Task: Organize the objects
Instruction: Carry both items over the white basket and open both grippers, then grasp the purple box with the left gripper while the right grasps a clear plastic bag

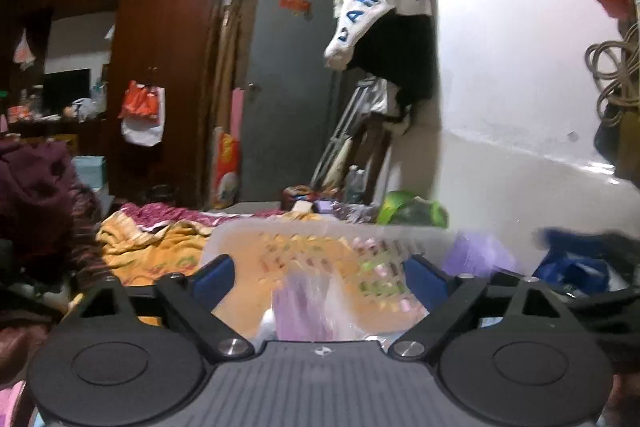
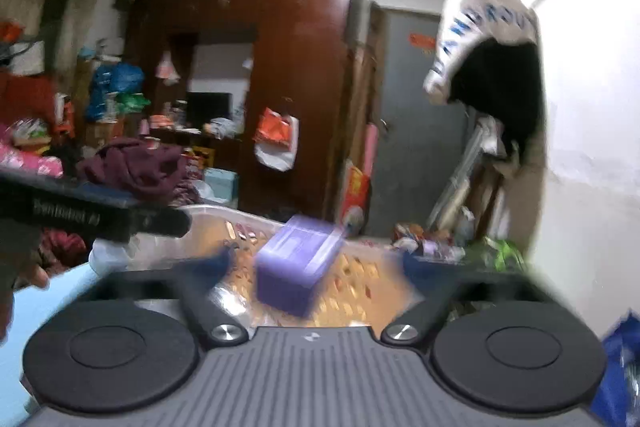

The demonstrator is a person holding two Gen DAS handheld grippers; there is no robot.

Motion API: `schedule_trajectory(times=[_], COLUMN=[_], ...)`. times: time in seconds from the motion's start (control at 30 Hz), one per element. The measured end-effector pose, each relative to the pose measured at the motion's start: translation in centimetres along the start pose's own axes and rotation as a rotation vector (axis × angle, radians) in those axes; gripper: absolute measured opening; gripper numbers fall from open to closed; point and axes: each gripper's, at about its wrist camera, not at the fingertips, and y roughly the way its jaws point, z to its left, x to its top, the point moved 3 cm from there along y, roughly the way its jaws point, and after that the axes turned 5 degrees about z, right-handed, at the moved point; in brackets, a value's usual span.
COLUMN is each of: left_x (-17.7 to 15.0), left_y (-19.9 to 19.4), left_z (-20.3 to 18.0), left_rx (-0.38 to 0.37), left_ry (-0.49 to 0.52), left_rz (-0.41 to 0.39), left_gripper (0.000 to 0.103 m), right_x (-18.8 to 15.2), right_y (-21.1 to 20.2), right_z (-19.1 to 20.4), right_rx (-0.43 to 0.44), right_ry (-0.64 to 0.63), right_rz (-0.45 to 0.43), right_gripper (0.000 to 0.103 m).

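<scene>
Spreading wide over the translucent laundry basket (image 2: pixel 208 213), the right gripper (image 2: pixel 316 261) is holding nothing, its blue pads clear on both sides of the purple box (image 2: pixel 296 263), which is showing tilted and blurred over the basket's perforated floor, so it is probably dropping or just landing there; the left gripper (image 1: pixel 320 275) is likewise standing open and empty above the same basket (image 1: pixel 256 231), with a thin plastic bag of purple stuff (image 1: pixel 308 307) lying beneath and between its pads, untouched; the left tool's black body is also showing at the left edge of the right view, just beside the basket's rim; doing this step well is meaning keeping both sets of jaws spread while they are clearing the rim, so no pad is snagging the bag's loose film; beyond the basket, an orange patterned blanket (image 1: pixel 148 247) is covering the bed, and a purple item (image 1: pixel 476 255) is lying near the basket, likely the next candidate, though blur is leaving its kind unclear.
</scene>
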Motion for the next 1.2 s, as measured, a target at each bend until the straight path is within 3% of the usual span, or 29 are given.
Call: schedule_trajectory(times=[0.07,0.17,0.27,0.3,0.37,0.43,0.57,0.67,0.73,0.9,0.93,1.0,1.07,1.2], left_x=[-1.1,-4.5,-7.8,-8.9,-10.3,-11.4,-12.4,-12.9,-12.7,-12.8,-12.8,-12.9,-12.9,-12.8], left_y=[-2.2,-6.9,-9.5,-9.9,-9.8,-9.3,-8.4,-7.9,-7.9,-6.4,-6.1,-5.8,-6.1,-7.7], left_z=[0.2,0.8,1.9,2.3,3.3,4.0,4.4,4.0,3.9,2.5,2.3,2.0,2.3,3.8], left_rx=[-0.02,0.002,-0.014,-0.013,-0.001,-0.004,-0.026,-0.009,-0.004,0.07,0.085,0.117,0.097,0.029], left_ry=[0.027,0.057,0.038,0.044,0.039,0.02,0.02,0.046,0.043,0.1,0.114,0.136,0.117,0.026], left_rz=[-0.028,-0.064,-0.037,-0.02,0.027,0.069,0.104,0.137,0.138,0.193,0.205,0.223,0.207,0.104], left_gripper=[0.094,0.094,0.094,0.094,0.094,0.094,0.094,0.094,0.094,0.09,0.083,0.055,0.052,0.052], right_x=[-0.9,-4.4,-8.5,-9.4,-11.0,-11.7,-12.5,-13.0,-12.8,-12.6,-12.4,-12.3,-12.1,-11.7], right_y=[-2.1,-4.7,-4.5,-4.2,-3.7,-3.1,-1.9,-1.2,-1.1,-1.1,-1.1,-1.4,-1.8,-3.4], right_z=[-0.3,0.0,-0.5,-0.7,-1.0,-1.2,-1.0,-1.0,-1.3,-0.3,-0.1,0.1,0.0,-1.1], right_rx=[0.011,0.063,0.06,0.08,0.089,0.092,0.11,0.095,0.096,0.079,0.066,0.044,0.05,0.068], right_ry=[0.051,0.009,-0.005,-0.002,0.007,0.025,0.038,0.035,0.054,0.01,-0.004,-0.018,-0.011,0.055], right_rz=[0.026,0.1,0.231,0.26,0.312,0.346,0.384,0.427,0.415,0.413,0.41,0.398,0.366,0.269], right_gripper=[0.103,0.103,0.103,0.097,0.084,0.078,0.077,0.063,0.055,0.051,0.051,0.05,0.05,0.05])
